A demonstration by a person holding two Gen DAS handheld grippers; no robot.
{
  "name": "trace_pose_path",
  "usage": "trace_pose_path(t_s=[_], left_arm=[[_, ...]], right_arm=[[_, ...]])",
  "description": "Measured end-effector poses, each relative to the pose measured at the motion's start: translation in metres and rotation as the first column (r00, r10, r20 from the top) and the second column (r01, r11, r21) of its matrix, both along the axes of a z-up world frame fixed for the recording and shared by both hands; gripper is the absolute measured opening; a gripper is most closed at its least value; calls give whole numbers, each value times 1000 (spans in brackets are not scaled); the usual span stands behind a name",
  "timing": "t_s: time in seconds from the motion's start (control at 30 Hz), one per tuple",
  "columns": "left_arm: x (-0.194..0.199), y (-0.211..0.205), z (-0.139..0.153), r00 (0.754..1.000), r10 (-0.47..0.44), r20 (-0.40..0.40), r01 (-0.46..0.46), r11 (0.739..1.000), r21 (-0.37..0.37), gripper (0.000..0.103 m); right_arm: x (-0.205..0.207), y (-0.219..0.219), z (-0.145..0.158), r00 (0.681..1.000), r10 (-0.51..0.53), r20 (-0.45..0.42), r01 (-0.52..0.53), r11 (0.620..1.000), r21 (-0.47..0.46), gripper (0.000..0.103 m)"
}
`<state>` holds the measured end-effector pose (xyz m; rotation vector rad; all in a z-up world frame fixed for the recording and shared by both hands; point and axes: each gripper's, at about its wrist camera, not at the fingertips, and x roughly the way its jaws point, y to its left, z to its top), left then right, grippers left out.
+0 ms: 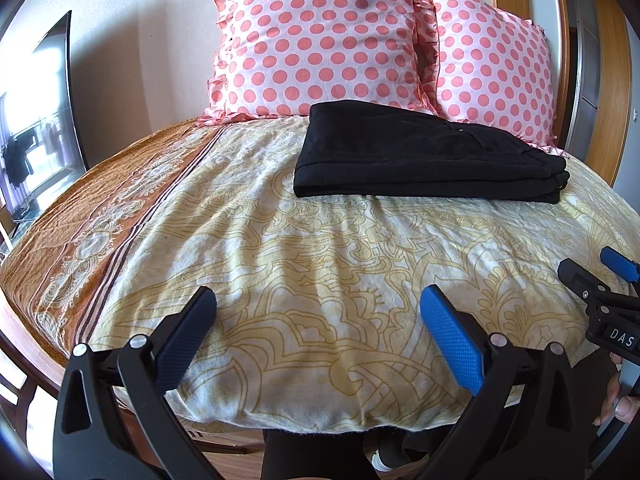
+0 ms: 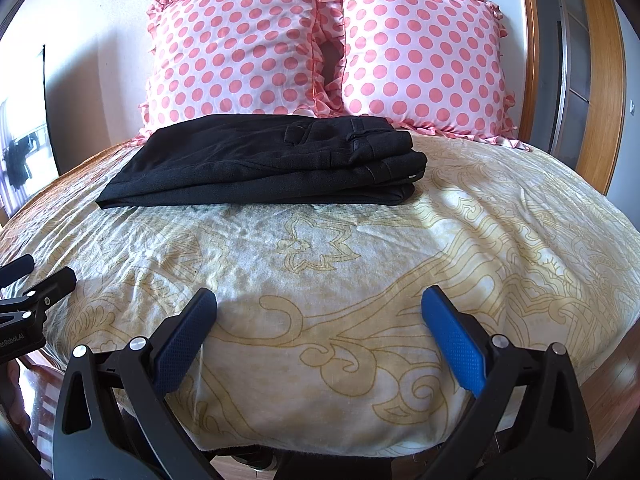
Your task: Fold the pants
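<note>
At the near edge of the bed, the left gripper (image 1: 318, 300) and the right gripper (image 2: 319, 300) hang over the cream patterned bedspread (image 1: 280, 264), each with its blue-padded jaws spread wide and nothing between them. Neither touches the cloth. The two tools sit side by side, each showing at the margin of the other's view. Farther up the bed lie the black pants (image 2: 272, 160), folded into a flat, stacked rectangle, layered edges facing the grippers, waistband and a belt loop showing at the right end. They rest on the bedspread just in front of two pink polka-dot pillows (image 2: 240, 48) propped against the wall.
</note>
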<state>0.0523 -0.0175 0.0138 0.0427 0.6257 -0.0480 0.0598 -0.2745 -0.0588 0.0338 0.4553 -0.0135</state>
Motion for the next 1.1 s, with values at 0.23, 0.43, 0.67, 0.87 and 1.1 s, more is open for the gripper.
trace_pose_path(t_s=[0.23, 0.43, 0.67, 0.87, 1.1], left_arm=[[0, 0, 0, 1000, 0, -1, 0, 1000, 0, 101], [0, 0, 0, 1000, 0, 0, 0, 1000, 0, 101], [0, 0, 0, 1000, 0, 0, 0, 1000, 0, 101], [0, 0, 0, 1000, 0, 0, 0, 1000, 0, 101], [0, 0, 0, 1000, 0, 0, 0, 1000, 0, 101]], right_arm=[[1, 1, 1, 1000, 0, -1, 0, 1000, 0, 102], [0, 1, 1, 1000, -1, 0, 1, 1000, 0, 102], [0, 2, 1, 1000, -3, 0, 3, 1000, 0, 102], [0, 2, 1, 1000, -4, 1, 4, 1000, 0, 102], [0, 2, 1, 1000, -5, 2, 5, 1000, 0, 102]])
